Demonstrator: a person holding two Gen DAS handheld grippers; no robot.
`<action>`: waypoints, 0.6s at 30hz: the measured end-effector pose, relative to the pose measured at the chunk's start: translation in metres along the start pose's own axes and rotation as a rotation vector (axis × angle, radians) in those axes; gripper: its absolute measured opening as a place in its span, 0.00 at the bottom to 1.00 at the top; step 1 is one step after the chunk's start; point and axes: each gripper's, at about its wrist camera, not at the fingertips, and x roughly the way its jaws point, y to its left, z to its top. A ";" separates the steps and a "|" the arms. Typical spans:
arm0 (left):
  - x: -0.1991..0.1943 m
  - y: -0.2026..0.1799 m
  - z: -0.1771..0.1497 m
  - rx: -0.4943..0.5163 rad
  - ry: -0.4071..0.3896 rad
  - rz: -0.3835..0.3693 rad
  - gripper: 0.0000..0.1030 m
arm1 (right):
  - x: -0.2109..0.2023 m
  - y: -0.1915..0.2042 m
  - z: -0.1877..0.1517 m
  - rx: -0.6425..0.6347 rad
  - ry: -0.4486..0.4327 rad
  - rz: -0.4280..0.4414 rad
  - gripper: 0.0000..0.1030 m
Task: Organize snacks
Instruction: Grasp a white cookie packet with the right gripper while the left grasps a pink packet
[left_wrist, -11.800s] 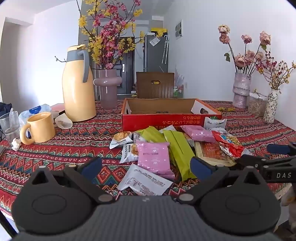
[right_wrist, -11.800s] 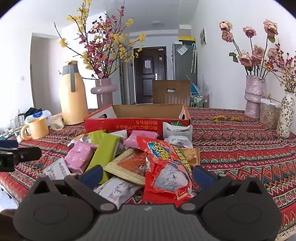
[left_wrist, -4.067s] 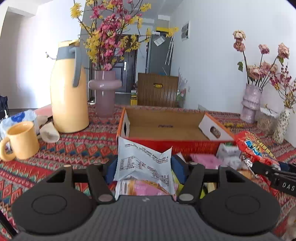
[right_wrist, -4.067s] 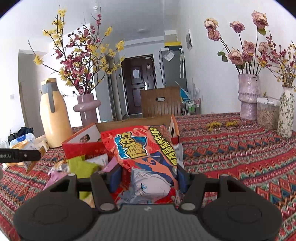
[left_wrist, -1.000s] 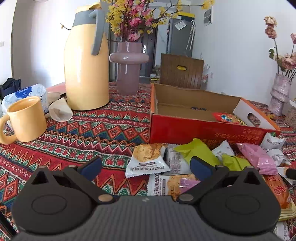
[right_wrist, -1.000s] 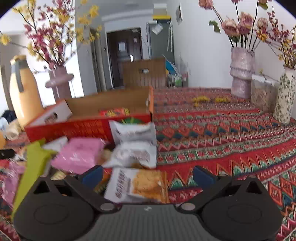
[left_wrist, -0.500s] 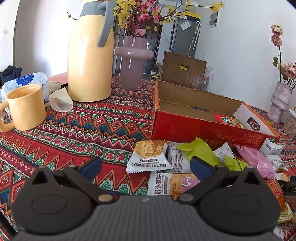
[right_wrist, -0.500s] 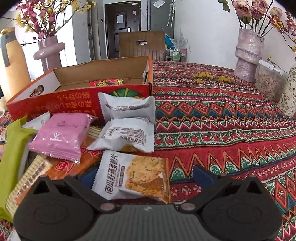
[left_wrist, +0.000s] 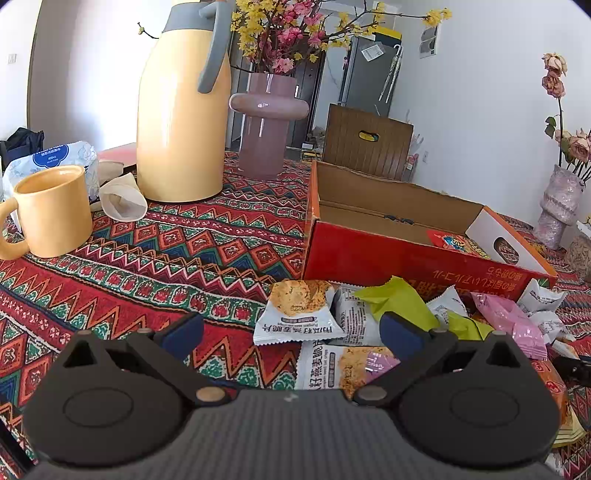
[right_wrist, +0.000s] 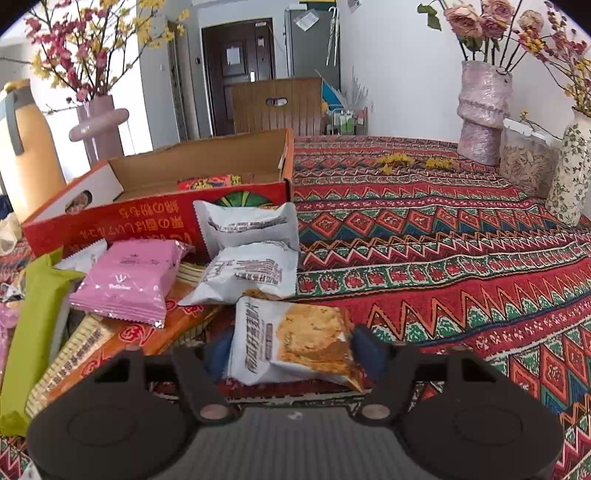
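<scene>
We have the right gripper (right_wrist: 293, 350) closed in around the white cracker packet with the orange biscuit picture (right_wrist: 295, 341), both blue pads at its edges. Whether they actually pinch the film or merely touch it we cannot tell, since the packet hides the contact. The left gripper (left_wrist: 291, 326) stands wide open and empty, low over the white biscuit packet with the round golden cake printed on it (left_wrist: 297, 314).

The rest of the snacks lie heaped on the red patterned tablecloth (right_wrist: 443, 258), just in front of the shallow red cardboard box (right_wrist: 159, 218), which so far holds a red printed snack bag (right_wrist: 210, 182).

The chief risk, as we judge it, is a slippery, air-puffed packet: a shallow grip on the film may let it slide out on the lift. Its far end also touches the crumpled white wrapper (right_wrist: 251, 273) behind it, so a careless pull could drag that neighbour along. The box's near wall stands up in the path; carried too low, the packet would catch on the rim. Squeezing harder could crush the crackers.
</scene>
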 end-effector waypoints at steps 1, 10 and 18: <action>0.000 0.000 0.000 -0.001 0.000 0.001 1.00 | -0.002 0.000 -0.001 0.001 -0.010 0.003 0.51; -0.001 0.000 -0.001 -0.001 -0.004 0.007 1.00 | -0.019 0.001 -0.011 0.025 -0.145 -0.016 0.16; -0.001 0.000 -0.001 0.003 -0.004 0.014 1.00 | -0.028 0.003 -0.015 0.016 -0.215 -0.011 0.15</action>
